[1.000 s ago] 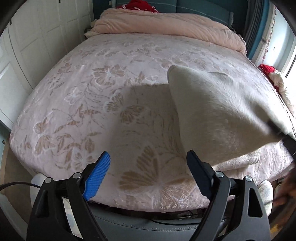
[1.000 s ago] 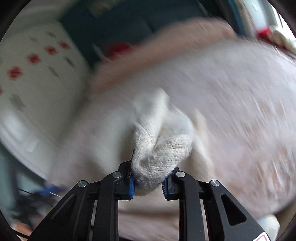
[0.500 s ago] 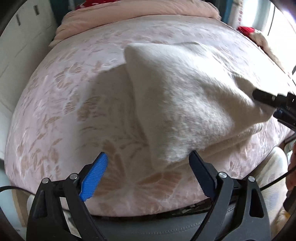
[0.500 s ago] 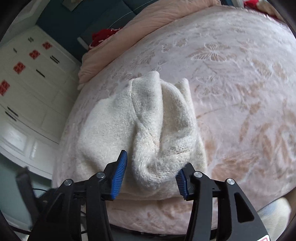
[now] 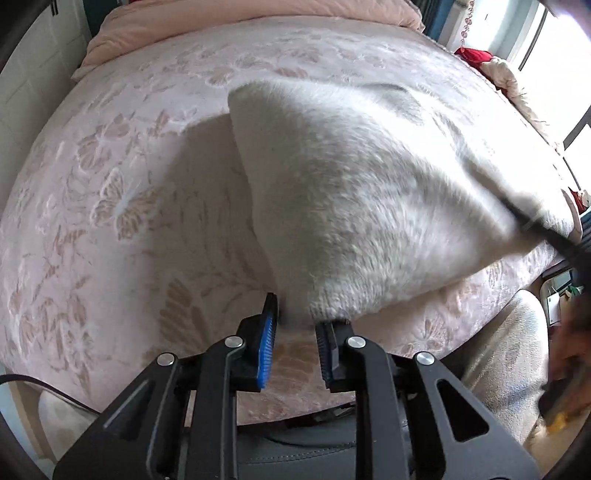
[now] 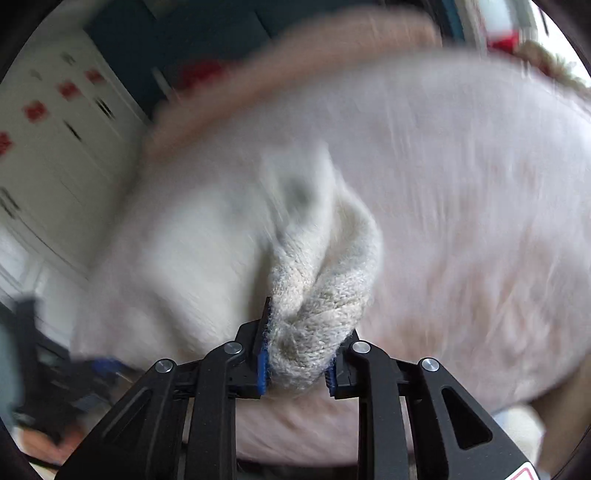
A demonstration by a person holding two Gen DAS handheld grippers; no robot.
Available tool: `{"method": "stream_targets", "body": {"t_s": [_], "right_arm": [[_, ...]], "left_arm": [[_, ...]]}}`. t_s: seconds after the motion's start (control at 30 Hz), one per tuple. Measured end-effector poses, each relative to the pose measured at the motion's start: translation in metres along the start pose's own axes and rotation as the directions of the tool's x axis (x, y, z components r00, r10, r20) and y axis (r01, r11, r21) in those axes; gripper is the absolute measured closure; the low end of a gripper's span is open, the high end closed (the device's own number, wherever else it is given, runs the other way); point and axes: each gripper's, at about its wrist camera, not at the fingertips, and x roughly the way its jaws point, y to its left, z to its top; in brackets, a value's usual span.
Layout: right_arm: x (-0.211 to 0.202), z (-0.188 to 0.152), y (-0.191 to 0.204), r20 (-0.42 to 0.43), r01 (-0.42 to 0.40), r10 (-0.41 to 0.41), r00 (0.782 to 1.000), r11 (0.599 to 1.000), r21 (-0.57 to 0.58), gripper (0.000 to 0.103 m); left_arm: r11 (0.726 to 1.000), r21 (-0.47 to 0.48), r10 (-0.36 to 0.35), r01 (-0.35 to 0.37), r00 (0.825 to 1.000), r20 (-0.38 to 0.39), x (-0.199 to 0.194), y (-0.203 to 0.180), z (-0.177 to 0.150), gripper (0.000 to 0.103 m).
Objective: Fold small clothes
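One cream knit sweater on the bed, half lifted off the pink floral bedspread and stretched between two grippers. Near corner of the knit caught between the tips of the left gripper, jaws closing and already narrow, only the hem's tip between the far ends of the pads (whether both pads press on it cannot be told). Right gripper also closing, jaws squeezing a bunched fold of the same sweater, wool bulging out above and below the blue pads. Seen from the left wrist camera as a dark blurred bar at the sweater's right corner.

Sweater's left edge running from the far corner down to the left gripper, free and raised, casting a shadow on the spread beneath. Right edge pulled taut toward the right gripper. Plenty of bare bedspread to the left and far side of the garment; less to the right, where the bed's edge drops away near the held corner. Near edge of the bed just below both grippers.

One rolled pink duvet along the far end of the bed. One red cloth with a pale bundle at the far right by the window. White cupboard doors with red marks off to the left (right wrist view heavily blurred, marks not countable).
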Motion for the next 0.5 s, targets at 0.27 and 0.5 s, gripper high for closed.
{"method": "stream_targets", "body": {"t_s": [0.27,0.5], "right_arm": [[-0.041,-0.002,0.011,0.089,0.056,-0.052,0.995,0.998,-0.041,0.064],[-0.095,0.005,0.031,0.275,0.122,-0.096,0.957,0.990,-0.077,0.063]], "left_arm": [[0.999,-0.012,0.036,-0.036,0.999,-0.015,0.003,-0.001,-0.004,0.081],[0.998,-0.026,0.049,-0.049,0.999,-0.014,0.002,0.005,-0.007,0.080]]}}
